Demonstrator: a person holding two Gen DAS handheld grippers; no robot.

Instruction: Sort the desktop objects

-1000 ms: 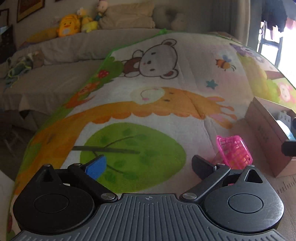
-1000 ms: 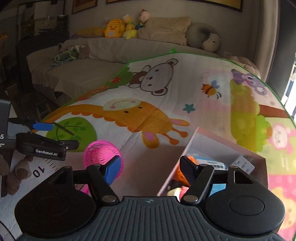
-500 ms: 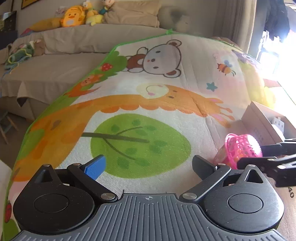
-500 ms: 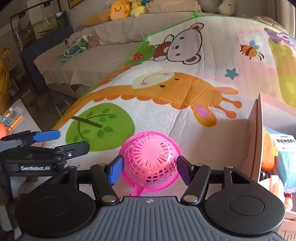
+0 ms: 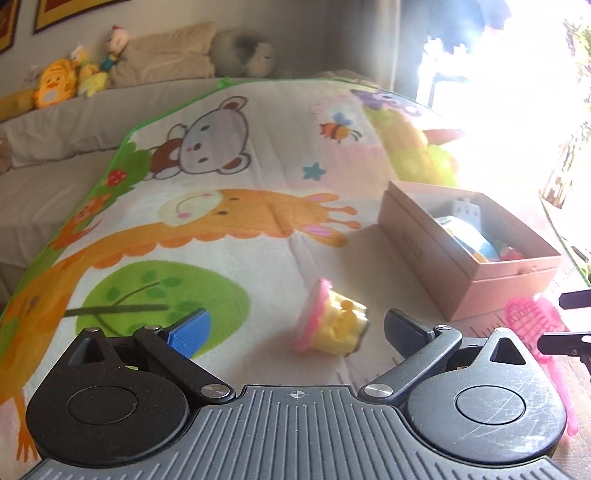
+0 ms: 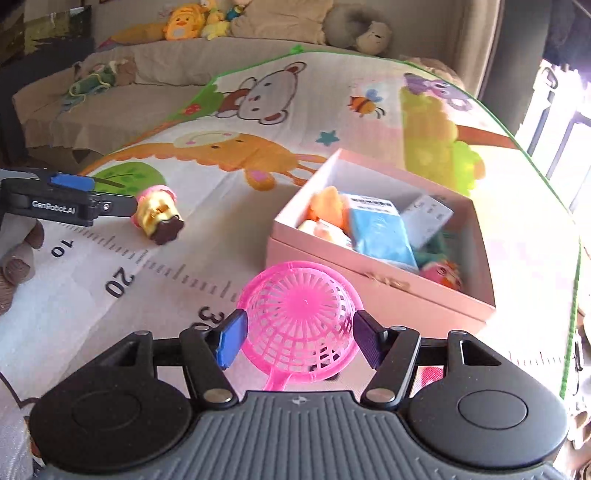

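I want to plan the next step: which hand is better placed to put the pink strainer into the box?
Right: its tongs already bracket the pink strainer near the box.

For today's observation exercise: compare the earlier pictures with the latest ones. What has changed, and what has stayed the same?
The pink strainer now sits between the right gripper's fingers; a second ago they pointed at the box. Its jaws are opening. A toy cupcake has come into view ahead of the left gripper, which stays open and empty. The box and mat stayed put.

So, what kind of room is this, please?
Probably a living room or a child's play corner at home: a cartoon animal play mat on the floor, a sofa with plush toys, and a box of toys.
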